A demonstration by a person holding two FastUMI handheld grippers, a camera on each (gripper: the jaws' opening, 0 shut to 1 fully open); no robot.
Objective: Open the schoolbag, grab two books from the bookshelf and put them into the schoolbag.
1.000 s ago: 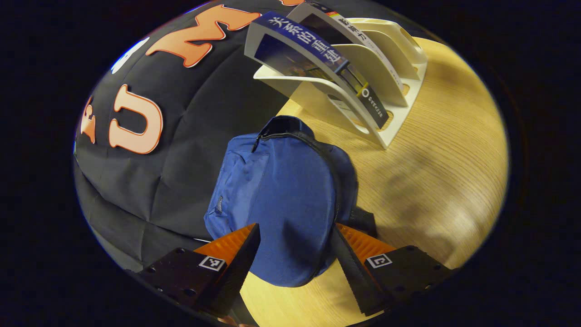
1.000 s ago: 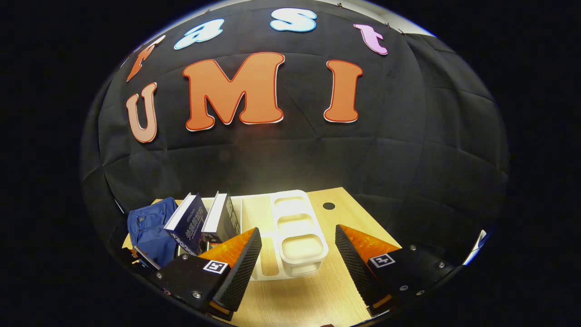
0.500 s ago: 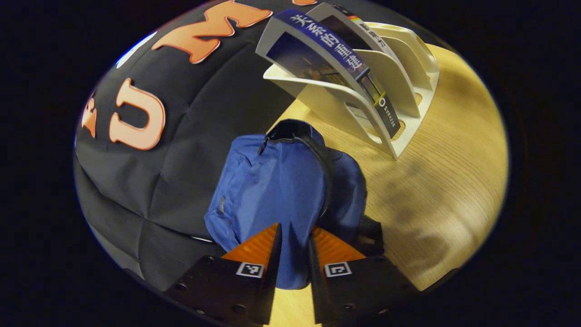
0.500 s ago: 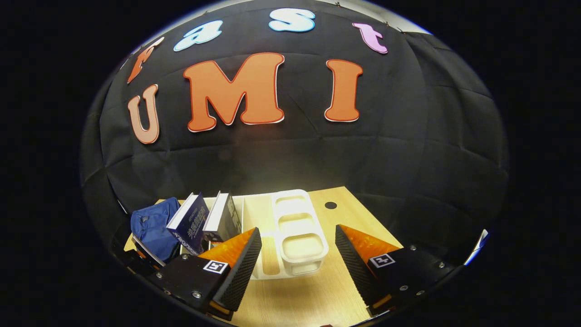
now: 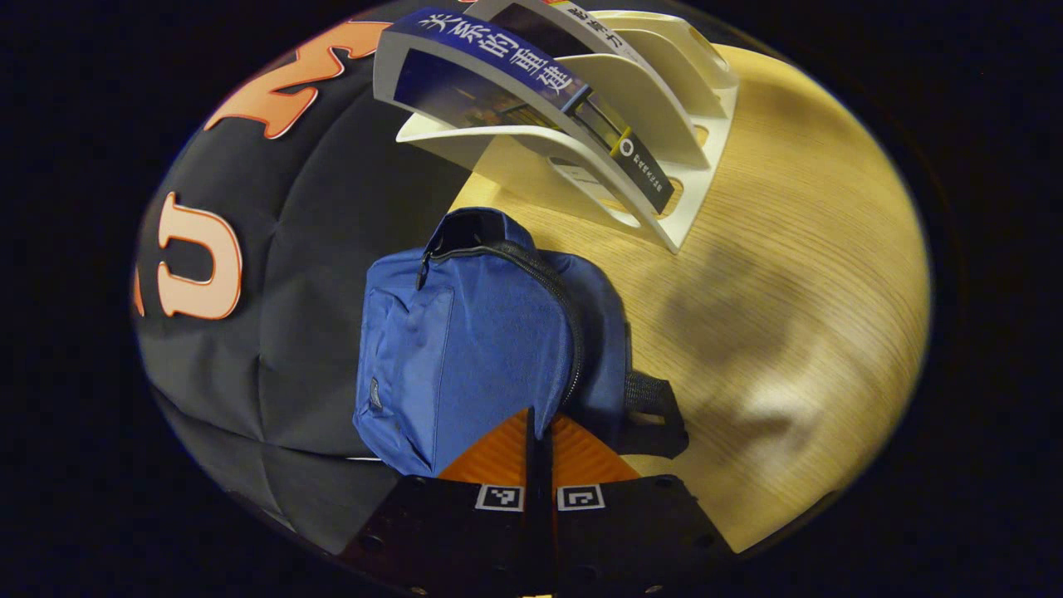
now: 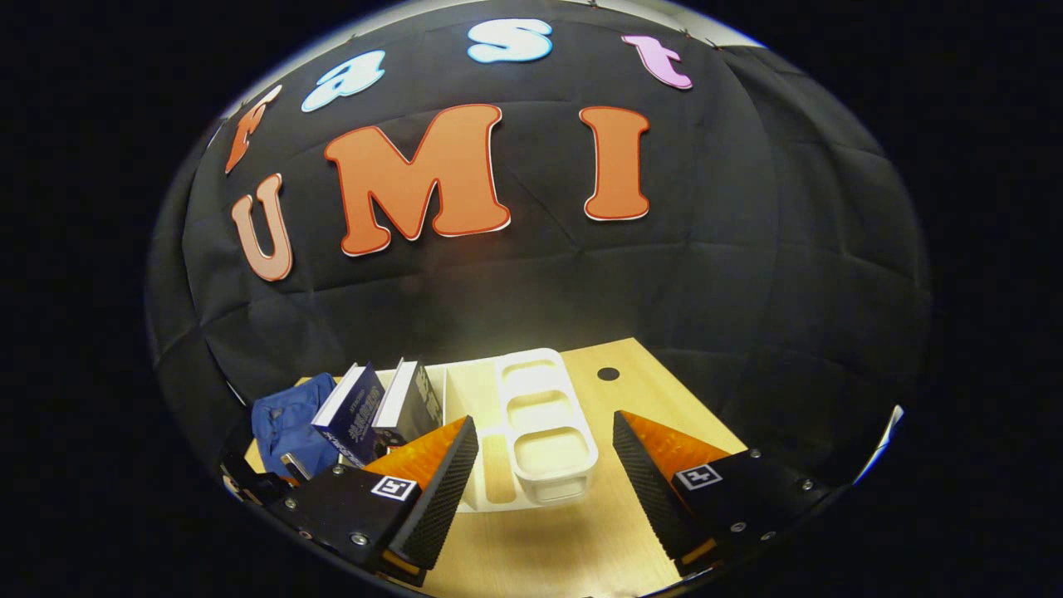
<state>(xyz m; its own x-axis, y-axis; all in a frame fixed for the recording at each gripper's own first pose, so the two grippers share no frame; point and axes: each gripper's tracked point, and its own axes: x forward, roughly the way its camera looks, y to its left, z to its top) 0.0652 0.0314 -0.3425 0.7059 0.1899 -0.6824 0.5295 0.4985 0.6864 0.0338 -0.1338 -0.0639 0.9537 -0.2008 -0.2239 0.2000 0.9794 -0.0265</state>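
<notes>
The blue schoolbag [image 5: 482, 332] lies on the wooden table [image 5: 789, 208] against the black cloth wall, its dark zipper [image 5: 552, 286] running over the top. My left gripper [image 5: 540, 428] is shut on the bag's near edge, with a fold of blue fabric pinched between the fingers. Behind the bag stands the white bookshelf [image 5: 681, 141] holding a blue-spined book [image 5: 498, 58] and a second book [image 5: 573, 17]. In the right gripper view, my right gripper [image 6: 544, 422] hovers open before the bookshelf [image 6: 540, 423], with two books [image 6: 353, 415] and the schoolbag [image 6: 286, 423] to its left.
A black strap [image 5: 656, 415] of the bag trails onto the table to the right of my left gripper. The table has a small round hole [image 6: 608, 374] behind the bookshelf. Bare wood extends to the right of the bag and the bookshelf.
My left gripper went from wide open around the bag's near end to shut on its edge. The right gripper stayed open and barely shifted.
</notes>
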